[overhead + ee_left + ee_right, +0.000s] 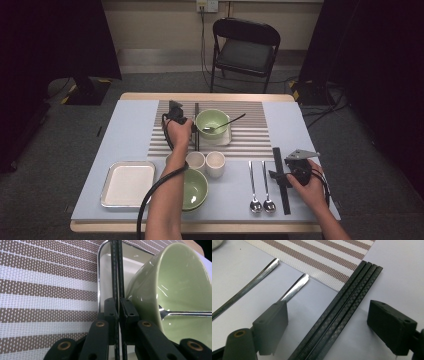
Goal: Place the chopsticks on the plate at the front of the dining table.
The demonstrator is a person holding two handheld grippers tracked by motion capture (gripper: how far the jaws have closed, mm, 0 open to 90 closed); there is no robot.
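The left claw (195, 131) is pinching a pair of black chopsticks (116, 277) — its jaws are pressing together on the two thin sticks, which are running straight up between them in the left gripper view. These chopsticks are lying on the striped placemat (250, 127), just beside the left edge of a small white tray (110, 270), and a green bowl (212, 121) is sitting on that tray with a spoon (227, 123) resting inside it, handle pointing out to the right.

The right claw (278, 176) is standing apart, its two black pads straddling a second set of black chopsticks (339, 312) without touching them. Those sticks are lying on the pale counter (125, 130) near its right edge, their far tips reaching the corner of the placemat. Just to their left, two metal spoons (261, 186) are lying side by side, bowls toward the person.

Nearer the person's left forearm, two small white cups (206, 162) are standing together, another green bowl (195, 189) is sitting partly under the arm, and a square metal tray (128, 183) is resting at the counter's left
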